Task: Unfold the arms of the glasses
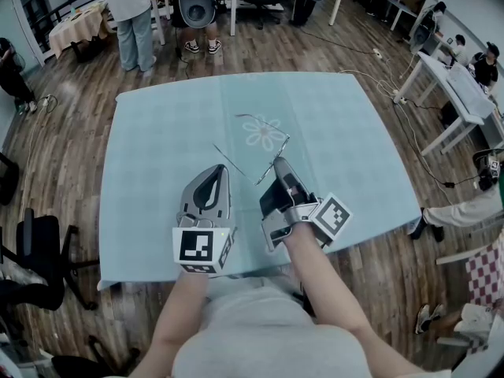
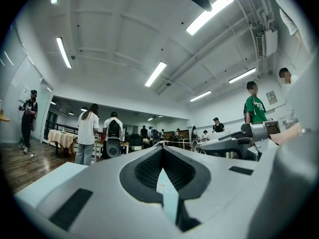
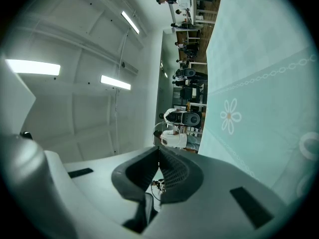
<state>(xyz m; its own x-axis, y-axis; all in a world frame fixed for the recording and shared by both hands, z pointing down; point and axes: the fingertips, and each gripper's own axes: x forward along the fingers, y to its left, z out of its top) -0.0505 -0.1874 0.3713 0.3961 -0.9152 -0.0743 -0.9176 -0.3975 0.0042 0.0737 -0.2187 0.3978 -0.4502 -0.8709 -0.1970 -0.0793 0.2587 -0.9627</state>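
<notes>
Thin wire-framed glasses [image 1: 268, 124] hang a little above the light blue tablecloth [image 1: 346, 132], over its printed flower. My right gripper [image 1: 278, 162], rolled onto its side, is shut on the glasses near one hinge. In the right gripper view the hinge [image 3: 158, 184] sits between the closed pads and a clear lens [image 3: 167, 133] sticks out past the tips. One arm [image 1: 234, 164] of the glasses slants across to the left, ending just in front of my left gripper [image 1: 223, 168]. The left gripper [image 2: 162, 167] is shut with nothing in it and stands level beside the right one.
The table's front edge [image 1: 236, 274] lies just under my hands. Beyond the far edge stand a person [image 1: 132, 14] and chairs [image 1: 197, 2]. A white desk [image 1: 457, 93] with seated people is at the right, a black office chair [image 1: 35, 266] at the left, and cables [image 1: 409, 124] run on the floor.
</notes>
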